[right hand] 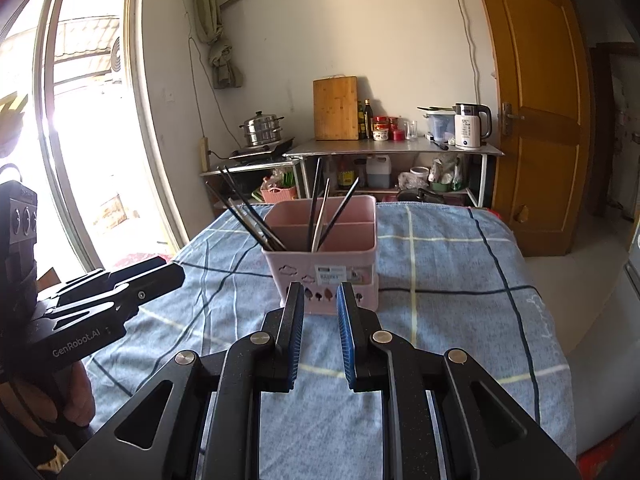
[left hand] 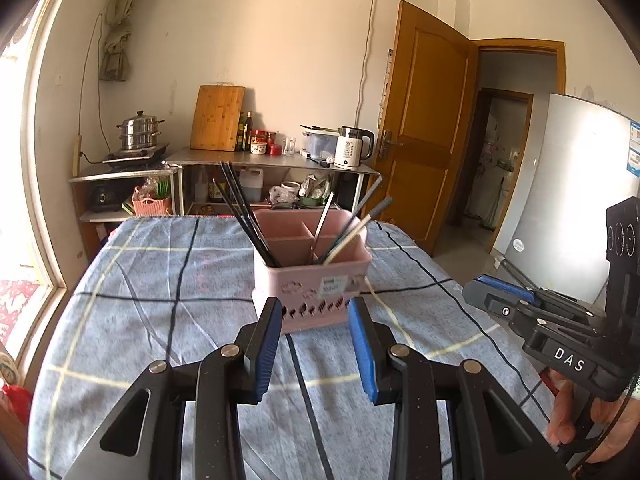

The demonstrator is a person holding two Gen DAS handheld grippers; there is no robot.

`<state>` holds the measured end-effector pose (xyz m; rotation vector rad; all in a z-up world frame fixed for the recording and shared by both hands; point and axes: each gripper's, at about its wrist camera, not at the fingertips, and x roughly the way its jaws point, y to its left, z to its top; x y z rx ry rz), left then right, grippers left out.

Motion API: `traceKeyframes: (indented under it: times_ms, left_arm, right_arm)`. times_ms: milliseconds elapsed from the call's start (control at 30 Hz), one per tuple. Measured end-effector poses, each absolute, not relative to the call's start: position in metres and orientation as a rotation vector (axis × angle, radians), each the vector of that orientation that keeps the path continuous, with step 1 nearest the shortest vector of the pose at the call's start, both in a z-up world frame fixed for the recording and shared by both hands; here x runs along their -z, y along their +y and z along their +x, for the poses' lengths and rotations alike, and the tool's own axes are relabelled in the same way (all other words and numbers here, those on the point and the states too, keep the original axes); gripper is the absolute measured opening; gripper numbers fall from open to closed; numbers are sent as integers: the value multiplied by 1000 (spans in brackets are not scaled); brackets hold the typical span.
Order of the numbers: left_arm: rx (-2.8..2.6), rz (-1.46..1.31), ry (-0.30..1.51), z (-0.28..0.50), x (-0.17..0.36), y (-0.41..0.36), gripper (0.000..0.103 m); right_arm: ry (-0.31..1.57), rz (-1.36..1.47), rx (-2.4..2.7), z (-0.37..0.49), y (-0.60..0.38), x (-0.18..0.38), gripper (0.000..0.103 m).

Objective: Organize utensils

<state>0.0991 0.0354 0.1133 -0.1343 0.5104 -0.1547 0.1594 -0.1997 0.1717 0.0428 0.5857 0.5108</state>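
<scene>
Blue-padded fingers of the left gripper [left hand: 314, 320] stood partly apart with nothing between them, hovering over the checked blue cloth [left hand: 140, 320] short of the pink utensil basket [left hand: 310, 280]. That basket sat mid-table, dark chopsticks [left hand: 244, 216] leaning out of its left compartment and a pale utensil [left hand: 346, 242] among more dark sticks on its right. Further right, the right gripper [right hand: 320, 306] was parted only narrowly, likewise empty, aimed at the basket's front wall.
</scene>
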Motion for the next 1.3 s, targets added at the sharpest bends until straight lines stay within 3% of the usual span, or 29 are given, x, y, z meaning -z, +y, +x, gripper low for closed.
traceKeyframes:
  times_ms: [533, 1300]
  left_arm:
    - [121, -140, 553, 63, -79, 29, 34]
    - [125, -133, 557, 60, -79, 29, 34]
  right_arm:
    - [609, 3, -505, 115, -199, -142, 18]
    - [605, 10, -505, 114, -200, -145, 18]
